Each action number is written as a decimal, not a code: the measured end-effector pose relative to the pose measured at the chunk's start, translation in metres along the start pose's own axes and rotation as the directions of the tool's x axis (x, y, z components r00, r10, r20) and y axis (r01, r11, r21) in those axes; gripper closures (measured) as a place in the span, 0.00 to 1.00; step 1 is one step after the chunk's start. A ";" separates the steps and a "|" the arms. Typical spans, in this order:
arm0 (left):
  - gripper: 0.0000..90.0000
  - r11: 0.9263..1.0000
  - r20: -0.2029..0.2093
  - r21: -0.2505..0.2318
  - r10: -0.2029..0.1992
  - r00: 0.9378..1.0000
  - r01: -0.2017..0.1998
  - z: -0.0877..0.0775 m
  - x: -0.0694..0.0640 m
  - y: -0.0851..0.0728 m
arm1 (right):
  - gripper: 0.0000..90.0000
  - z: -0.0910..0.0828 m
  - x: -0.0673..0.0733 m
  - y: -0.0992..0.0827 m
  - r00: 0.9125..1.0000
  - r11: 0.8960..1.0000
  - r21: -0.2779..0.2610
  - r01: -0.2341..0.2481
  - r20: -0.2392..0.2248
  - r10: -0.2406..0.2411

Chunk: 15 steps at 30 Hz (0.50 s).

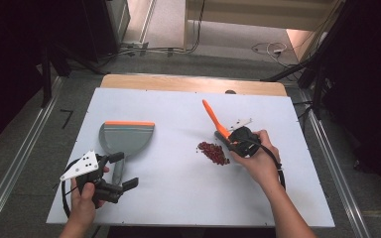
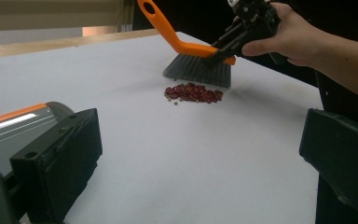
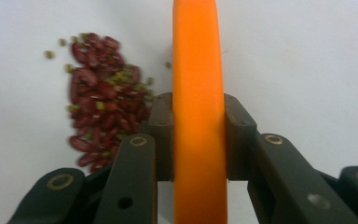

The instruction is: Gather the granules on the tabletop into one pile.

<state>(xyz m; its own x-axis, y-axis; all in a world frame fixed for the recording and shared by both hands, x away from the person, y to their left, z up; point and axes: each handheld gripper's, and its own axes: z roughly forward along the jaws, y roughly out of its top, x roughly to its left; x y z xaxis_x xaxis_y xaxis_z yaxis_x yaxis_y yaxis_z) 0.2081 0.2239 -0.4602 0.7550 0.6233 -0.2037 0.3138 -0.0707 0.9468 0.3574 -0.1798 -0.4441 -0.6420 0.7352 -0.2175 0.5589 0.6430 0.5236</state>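
Observation:
A brush with an orange handle (image 1: 212,118) and grey bristles (image 2: 196,71) stands just right of a small pile of red beans (image 1: 213,152) mixed with green bits. My right gripper (image 1: 237,142) is shut on the handle (image 3: 199,84), low down near the bristles, with the beans (image 3: 101,119) to the left of its jaws. A grey dustpan (image 1: 125,137) with an orange front edge lies at the left. My left gripper (image 1: 124,171) is open beside the dustpan's handle end, nothing between its jaws. From the left gripper (image 2: 200,140), the dustpan (image 2: 14,126) shows behind one jaw and the beans (image 2: 193,92) lie ahead.
Everything rests on a white board (image 1: 178,198) laid over a wooden table whose edge (image 1: 188,83) shows at the back. Metal rails (image 1: 15,163) run along both sides on the floor. Cables (image 1: 268,49) lie on the floor beyond the table.

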 end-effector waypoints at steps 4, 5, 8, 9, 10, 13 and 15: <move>0.00 1.000 0.000 -0.005 -0.002 1.000 0.002 -0.001 0.000 0.000 | 0.76 -0.003 0.007 0.004 0.999 1.000 -0.004 0.019 -0.044 -0.019; 0.00 1.000 0.000 -0.004 -0.002 1.000 0.002 -0.001 0.000 0.000 | 0.76 -0.005 0.008 0.005 0.999 1.000 -0.004 0.022 -0.041 -0.022; 0.00 1.000 0.000 -0.005 0.001 1.000 -0.001 -0.002 0.000 0.001 | 0.76 -0.011 0.005 0.008 0.999 0.999 -0.035 -0.002 -0.044 0.000; 0.00 1.000 0.000 -0.005 0.001 1.000 -0.001 -0.002 0.000 0.001 | 0.76 -0.012 0.003 0.009 0.999 0.999 -0.042 -0.003 -0.038 0.001; 0.00 1.000 0.000 -0.005 0.001 1.000 -0.001 -0.002 0.000 0.001 | 0.76 -0.013 0.001 0.009 0.999 0.999 -0.046 -0.003 -0.034 0.001; 0.00 1.000 0.000 -0.005 0.001 1.000 -0.001 -0.001 0.000 0.001 | 0.76 -0.011 0.001 0.011 1.000 0.999 -0.038 0.008 -0.013 -0.009; 0.00 1.000 0.000 -0.005 -0.001 1.000 0.001 -0.001 0.000 0.001 | 0.76 -0.010 0.002 0.013 1.000 0.999 -0.048 0.009 -0.021 -0.010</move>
<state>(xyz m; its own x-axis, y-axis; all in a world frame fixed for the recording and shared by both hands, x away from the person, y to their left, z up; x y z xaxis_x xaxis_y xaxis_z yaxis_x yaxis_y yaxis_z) 0.2076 0.2246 -0.4594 0.7547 0.6234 -0.2043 0.3115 -0.0664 0.9479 0.3580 -0.1723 -0.4296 -0.6584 0.7239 -0.2059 0.5270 0.6387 0.5607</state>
